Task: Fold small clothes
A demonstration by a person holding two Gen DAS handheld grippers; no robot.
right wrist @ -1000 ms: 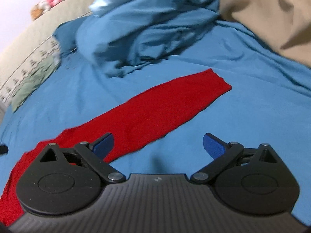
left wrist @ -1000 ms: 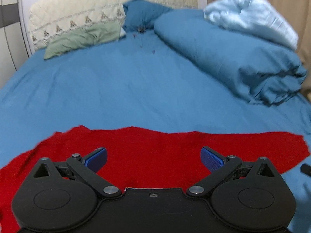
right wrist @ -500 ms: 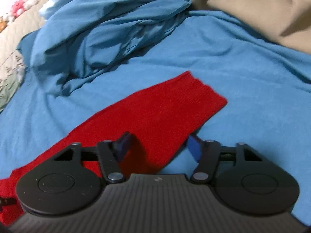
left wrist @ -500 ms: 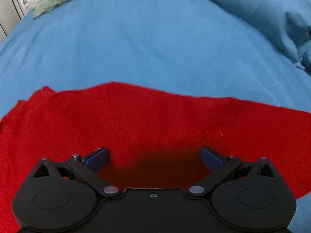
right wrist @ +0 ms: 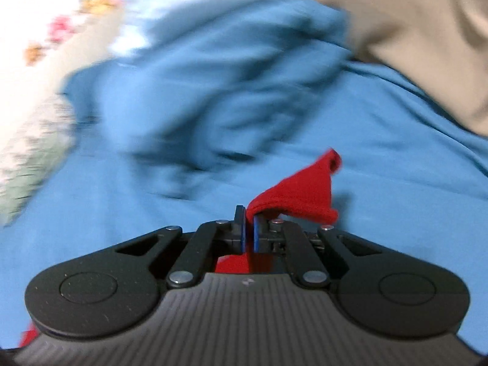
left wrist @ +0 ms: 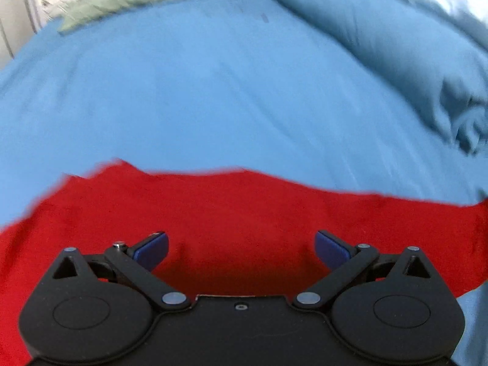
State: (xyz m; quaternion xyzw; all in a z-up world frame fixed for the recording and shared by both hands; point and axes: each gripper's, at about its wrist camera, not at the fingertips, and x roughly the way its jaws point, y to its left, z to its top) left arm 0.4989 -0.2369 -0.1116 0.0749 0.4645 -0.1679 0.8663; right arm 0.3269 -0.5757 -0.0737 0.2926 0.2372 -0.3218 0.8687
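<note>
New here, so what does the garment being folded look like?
Look at the blue bed sheet. A long red garment lies flat across its near edge, one end pinched in the right tongs. It is the only red thing among blue and beige bedding.

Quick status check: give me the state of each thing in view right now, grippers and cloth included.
Left hand-held gripper: open, over the red cloth, gripping nothing.
Right hand-held gripper: shut on the red cloth's end.
Red cloth: spread flat across the bed in the left view; its end lifted and bunched in the right view.
Bed sheet: blue, lightly wrinkled.
Duvet: bundled up at the bed's side.
</note>
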